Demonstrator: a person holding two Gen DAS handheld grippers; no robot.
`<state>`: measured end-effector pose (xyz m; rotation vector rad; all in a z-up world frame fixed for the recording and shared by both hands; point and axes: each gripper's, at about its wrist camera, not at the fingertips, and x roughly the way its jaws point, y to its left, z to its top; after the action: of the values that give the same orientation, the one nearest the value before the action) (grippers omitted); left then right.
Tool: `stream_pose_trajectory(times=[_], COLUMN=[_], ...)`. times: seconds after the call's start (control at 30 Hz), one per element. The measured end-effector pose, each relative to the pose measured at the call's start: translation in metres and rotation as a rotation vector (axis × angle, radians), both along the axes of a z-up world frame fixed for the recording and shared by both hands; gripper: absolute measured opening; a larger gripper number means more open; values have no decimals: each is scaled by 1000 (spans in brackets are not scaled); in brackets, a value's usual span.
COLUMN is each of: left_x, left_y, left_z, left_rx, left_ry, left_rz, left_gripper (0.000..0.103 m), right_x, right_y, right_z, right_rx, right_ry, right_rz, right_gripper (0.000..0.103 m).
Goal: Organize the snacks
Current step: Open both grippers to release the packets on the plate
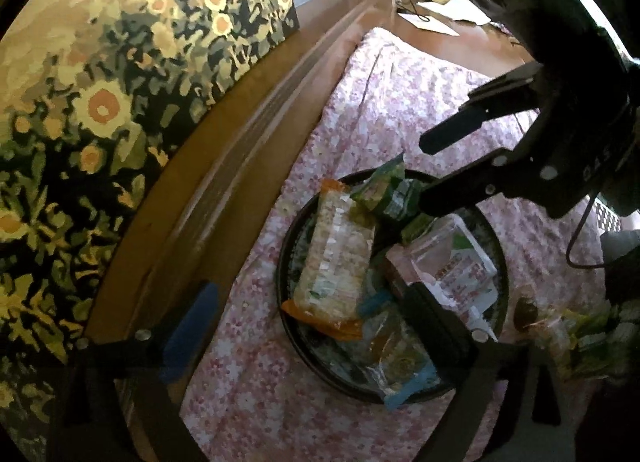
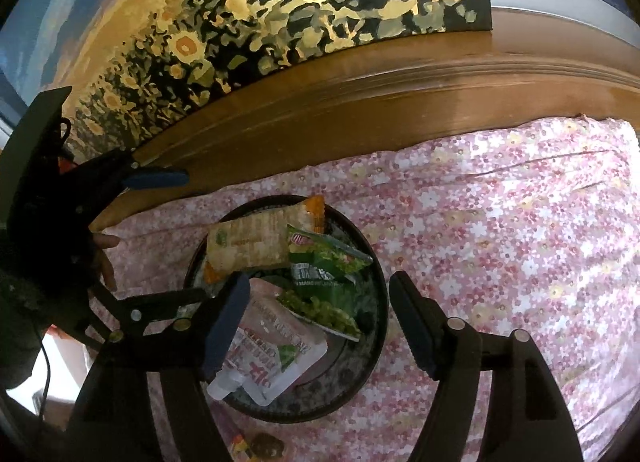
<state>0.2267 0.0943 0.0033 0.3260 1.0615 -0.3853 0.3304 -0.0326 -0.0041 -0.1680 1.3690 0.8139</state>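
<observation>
Round dark tray (image 2: 360, 378) sits on floral cloth (image 2: 500, 221), near wooden edge (image 2: 360, 101). In tray: orange-ended cracker pack (image 2: 256, 242) at far rim, green snack packs (image 2: 324, 262) in middle, pink spouted pouch (image 2: 276, 354) at near rim. Left gripper (image 1: 316, 342) jaws wide apart, nothing between. Right gripper (image 2: 320, 330) jaws apart above pouch, not pressing. Judgement: both drops done; lift straight up, avoid snagging pouch spout; loose packs (image 1: 580, 334) beside tray probably next.
</observation>
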Motion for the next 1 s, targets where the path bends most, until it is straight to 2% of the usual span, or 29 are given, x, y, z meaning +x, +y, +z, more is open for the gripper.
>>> stream_pose_trajectory(times=[0.37, 0.57, 0.77, 1.0], left_x=[-7, -4, -9, -31], left_y=[2, 7, 5, -2], left_z=[13, 10, 11, 34], left_rx=[-32, -88, -109, -143], left_ry=[-24, -17, -21, -81], left_rz=[58, 161, 237, 348], left_gripper=[100, 100, 100, 100], right_x=[-1, -5, -11, -25], right_y=[-26, -36, -41, -49], right_z=[20, 28, 45, 62], right_rx=[15, 27, 40, 60], right_ry=[-16, -28, -33, -28], right_rz=[-19, -24, -26, -15], right_gripper=[74, 74, 74, 74])
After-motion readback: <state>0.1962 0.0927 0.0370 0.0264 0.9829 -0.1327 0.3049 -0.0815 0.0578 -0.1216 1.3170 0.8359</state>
